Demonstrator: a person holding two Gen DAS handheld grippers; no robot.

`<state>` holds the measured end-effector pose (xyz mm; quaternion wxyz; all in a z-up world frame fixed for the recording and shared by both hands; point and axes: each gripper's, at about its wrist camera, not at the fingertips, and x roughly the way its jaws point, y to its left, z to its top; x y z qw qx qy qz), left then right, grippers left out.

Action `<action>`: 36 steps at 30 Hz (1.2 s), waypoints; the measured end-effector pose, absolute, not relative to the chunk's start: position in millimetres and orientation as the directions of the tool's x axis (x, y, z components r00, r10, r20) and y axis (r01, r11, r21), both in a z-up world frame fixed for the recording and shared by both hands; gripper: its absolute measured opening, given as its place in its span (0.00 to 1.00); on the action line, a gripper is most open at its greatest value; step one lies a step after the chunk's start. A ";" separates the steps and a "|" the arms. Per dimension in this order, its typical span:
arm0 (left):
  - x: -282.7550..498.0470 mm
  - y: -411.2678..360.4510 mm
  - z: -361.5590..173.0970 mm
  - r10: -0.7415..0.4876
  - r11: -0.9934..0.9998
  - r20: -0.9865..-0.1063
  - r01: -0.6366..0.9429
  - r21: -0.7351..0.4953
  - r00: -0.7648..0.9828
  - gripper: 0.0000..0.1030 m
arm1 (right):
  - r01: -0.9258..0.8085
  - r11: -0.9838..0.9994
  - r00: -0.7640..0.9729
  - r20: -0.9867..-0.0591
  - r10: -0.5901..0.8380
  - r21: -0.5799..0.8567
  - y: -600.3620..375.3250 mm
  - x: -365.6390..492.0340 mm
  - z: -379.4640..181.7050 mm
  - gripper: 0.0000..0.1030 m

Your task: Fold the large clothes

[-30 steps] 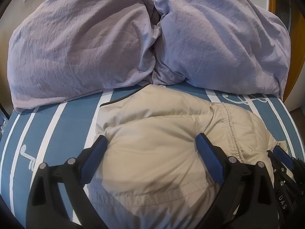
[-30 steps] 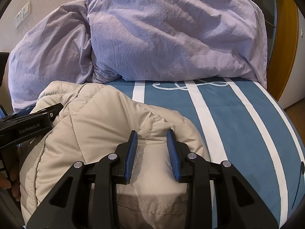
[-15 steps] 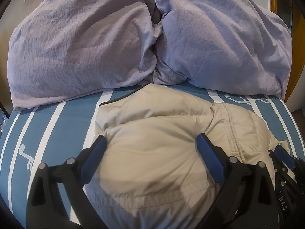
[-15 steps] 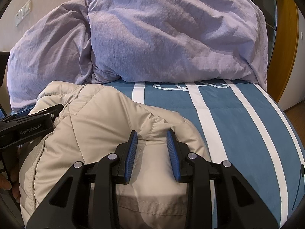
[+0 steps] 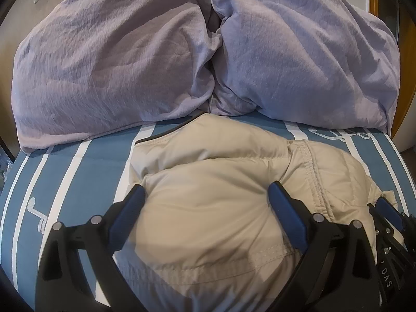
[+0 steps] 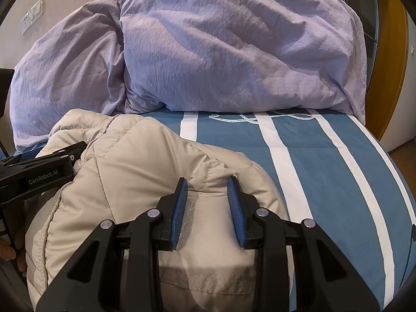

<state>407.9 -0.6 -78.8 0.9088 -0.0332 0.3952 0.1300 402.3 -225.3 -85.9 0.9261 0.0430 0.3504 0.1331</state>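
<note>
Left wrist: left gripper [image 5: 205,195] jaws wide apart, beige puffer jacket [image 5: 208,208] bunched between and under them on striped bed [image 5: 78,171]; lilac duvet [image 5: 182,52] ahead.
Right wrist: right gripper [image 6: 208,189] jaws partly apart, pads straddling a jacket [image 6: 135,171] fold; grip unclear.

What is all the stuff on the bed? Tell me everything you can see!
puffy jacket: one, beige, bunched up on the near part of the bed.
duvet: one heap, lilac, piled at the far end.
bed sheet: one, blue with white stripes, under everything.
wall sockets: a few, white, on the wall at far left.
door frame: one, orange wood, at right.
left gripper: black with blue pads, open wide over the jacket.
right gripper: same colours, narrower, jacket fabric between its pads.
</note>
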 end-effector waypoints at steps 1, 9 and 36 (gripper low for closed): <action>408.0 -0.9 -78.8 0.211 0.964 -0.727 -0.263 0.044 0.654 0.93 | -0.216 0.961 0.718 -0.639 0.276 0.171 -225.5 403.3 -85.7 0.33; 404.0 -0.8 -74.9 0.226 0.961 -0.727 -0.272 0.056 0.648 0.94 | -0.198 0.955 0.669 -0.682 0.295 0.219 -228.3 415.0 -67.6 0.39; 400.6 -2.4 -77.4 0.204 0.961 -0.722 -0.275 0.019 0.661 0.94 | -0.172 0.954 0.669 -0.682 0.295 0.245 -222.4 439.0 -83.5 0.53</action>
